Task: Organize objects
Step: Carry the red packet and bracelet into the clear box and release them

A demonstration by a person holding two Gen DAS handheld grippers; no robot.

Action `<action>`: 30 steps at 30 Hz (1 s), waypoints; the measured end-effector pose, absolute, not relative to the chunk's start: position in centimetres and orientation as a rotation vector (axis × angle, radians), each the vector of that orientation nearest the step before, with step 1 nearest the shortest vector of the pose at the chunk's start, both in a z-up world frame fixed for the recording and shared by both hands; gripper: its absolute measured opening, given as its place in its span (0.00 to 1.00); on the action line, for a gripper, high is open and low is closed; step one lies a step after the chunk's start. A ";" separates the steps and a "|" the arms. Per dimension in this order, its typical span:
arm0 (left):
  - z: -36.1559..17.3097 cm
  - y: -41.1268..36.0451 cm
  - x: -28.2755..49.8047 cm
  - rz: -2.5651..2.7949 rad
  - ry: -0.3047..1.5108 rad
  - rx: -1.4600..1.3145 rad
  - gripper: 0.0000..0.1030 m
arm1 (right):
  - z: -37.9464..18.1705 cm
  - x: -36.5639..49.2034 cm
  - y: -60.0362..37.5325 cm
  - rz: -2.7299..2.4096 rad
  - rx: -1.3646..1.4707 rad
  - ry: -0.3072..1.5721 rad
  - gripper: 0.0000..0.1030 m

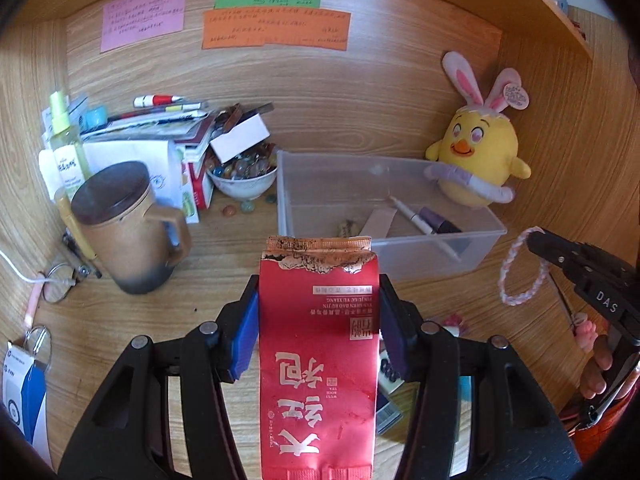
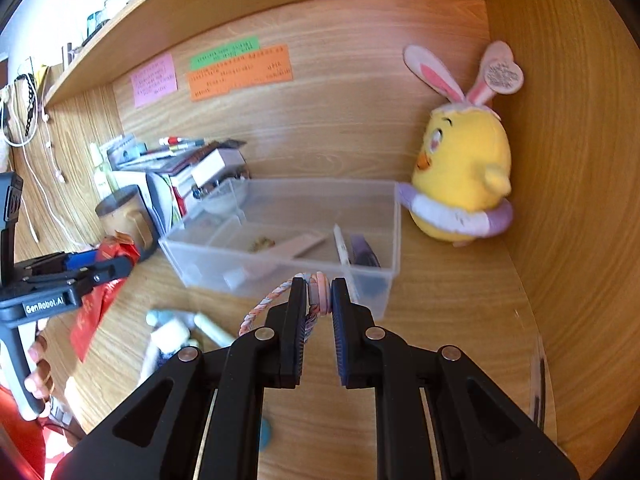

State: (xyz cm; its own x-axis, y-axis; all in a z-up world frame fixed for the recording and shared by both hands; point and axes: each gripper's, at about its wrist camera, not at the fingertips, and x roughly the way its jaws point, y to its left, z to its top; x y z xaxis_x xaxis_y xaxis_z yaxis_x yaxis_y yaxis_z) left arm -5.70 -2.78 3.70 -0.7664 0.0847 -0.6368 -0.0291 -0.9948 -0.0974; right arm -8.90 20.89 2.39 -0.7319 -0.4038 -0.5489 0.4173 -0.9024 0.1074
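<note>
Holding a red packet [image 1: 318, 360], the left hand-held gripper [image 1: 318, 316] faces the bin [image 1: 460, 248]; the right hand-held gripper [image 2: 319, 300] grips a bracelet [image 2: 280, 300]; neither is stored yet.

Wooden desk [image 1: 224, 256]: bin [image 1: 472, 248], mug [image 1: 132, 232].

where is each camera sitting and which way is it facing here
Left wrist view: rides on the left tongs, facing the desk's back wall across the clear bin; its fingers clamp a red tea packet, and the right tongs with a hand show at right.
Right wrist view: rides on the right tongs, facing the bin and right corner; its fingers pinch a braided bracelet; the left tongs and a hand show at left.
Shared: bin, yellow chick plush, colored notes, brown mug.
</note>
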 end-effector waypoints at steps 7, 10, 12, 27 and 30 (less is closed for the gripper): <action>4.9 -1.7 -7.3 2.901 -0.096 -1.000 0.52 | 3.1 -10.9 19.7 -2.545 0.787 0.005 0.11; 5.2 -1.5 -8.3 2.905 -0.085 -0.994 0.52 | 3.4 -11.8 19.2 -2.538 0.776 0.001 0.11; 5.5 -1.4 -8.9 2.909 -0.078 -0.990 0.52 | 3.8 -12.2 18.9 -2.538 0.762 0.001 0.11; 7.1 -0.2 -15.1 2.865 -0.083 -1.010 0.52 | 5.8 -16.7 16.8 -2.556 0.719 0.008 0.11; 6.6 0.4 -16.7 2.835 -0.072 -1.051 0.52 | 4.6 -17.9 16.2 -2.544 0.770 0.009 0.11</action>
